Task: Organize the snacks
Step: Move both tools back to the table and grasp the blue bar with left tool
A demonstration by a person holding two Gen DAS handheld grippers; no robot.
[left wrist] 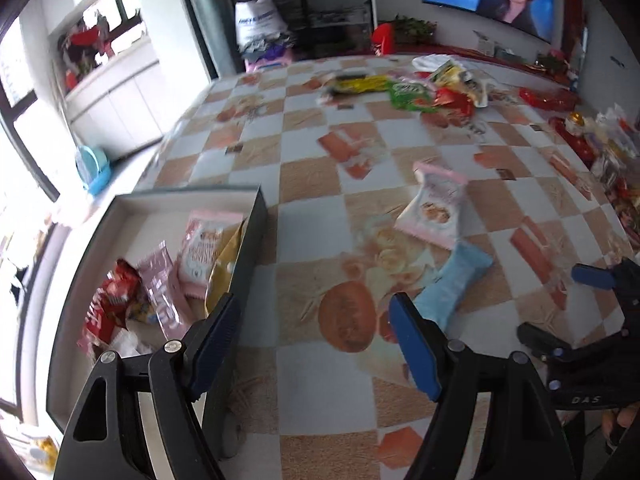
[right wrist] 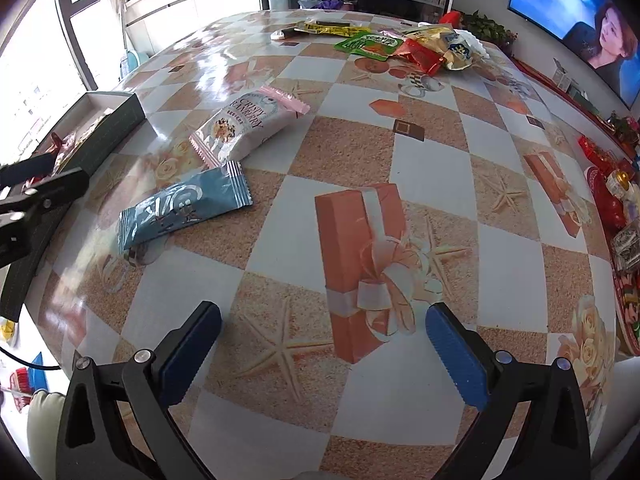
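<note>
- Both the left claw (left wrist: 316, 344) and the right claw (right wrist: 324, 352) are held wide open, with nothing gripped.
- The blue packet (right wrist: 184, 208) and the pink packet (right wrist: 244, 128) lie on the tabletop (right wrist: 436, 160), just touching, beside the dark box (left wrist: 252, 240) where several snacks are already kept.
- The pink packet could be dragged along if the blue one is pinched near their touching ends.
- A slick wrapper gripped by its crimped edge might slip out above the box wall.
- The far snack pile (right wrist: 400, 46) may be scattered by a hasty reach.
</note>
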